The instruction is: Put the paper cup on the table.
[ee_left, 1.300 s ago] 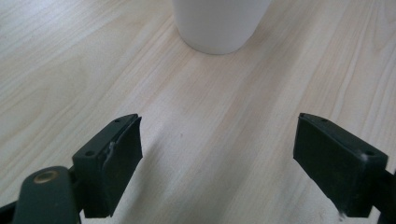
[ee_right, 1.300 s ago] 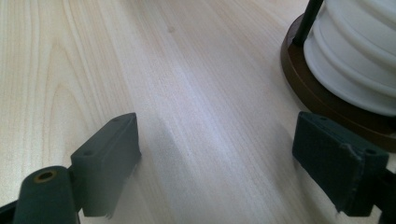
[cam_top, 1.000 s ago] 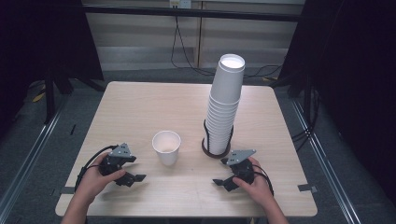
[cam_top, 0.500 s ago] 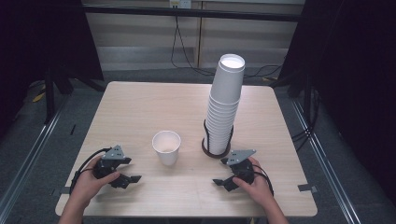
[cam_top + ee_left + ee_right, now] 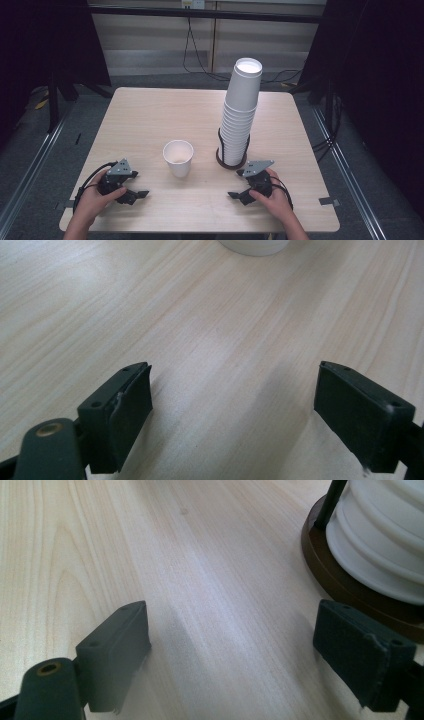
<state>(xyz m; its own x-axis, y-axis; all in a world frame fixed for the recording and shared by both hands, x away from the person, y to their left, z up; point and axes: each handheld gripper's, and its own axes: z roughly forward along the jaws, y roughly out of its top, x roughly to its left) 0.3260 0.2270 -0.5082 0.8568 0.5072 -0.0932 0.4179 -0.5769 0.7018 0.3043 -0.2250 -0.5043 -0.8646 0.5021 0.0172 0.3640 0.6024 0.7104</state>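
Note:
A single white paper cup (image 5: 178, 157) stands upright near the table's middle front; its base (image 5: 255, 246) shows at the top edge of the left gripper view. A tall stack of white cups (image 5: 240, 115) sits in a dark wire holder on a brown round base (image 5: 231, 162). My left gripper (image 5: 134, 192) rests on the table at the front left, open (image 5: 235, 365), with bare wood between its jaws. At the front right, just in front of the holder, my right gripper (image 5: 237, 184) is open (image 5: 232, 605) and holds nothing. The stack (image 5: 385, 545) and base (image 5: 340, 580) lie just beyond its right jaw.
The light wooden table (image 5: 150, 115) has its front edge close behind both hands. Black cables trail from the grippers. Dark floor, metal rails and stands surround the table, and wall cables hang behind it.
The left hand and its gripper have shifted slightly to the left along the table's front. The right hand, the cup and the stack have stayed put.

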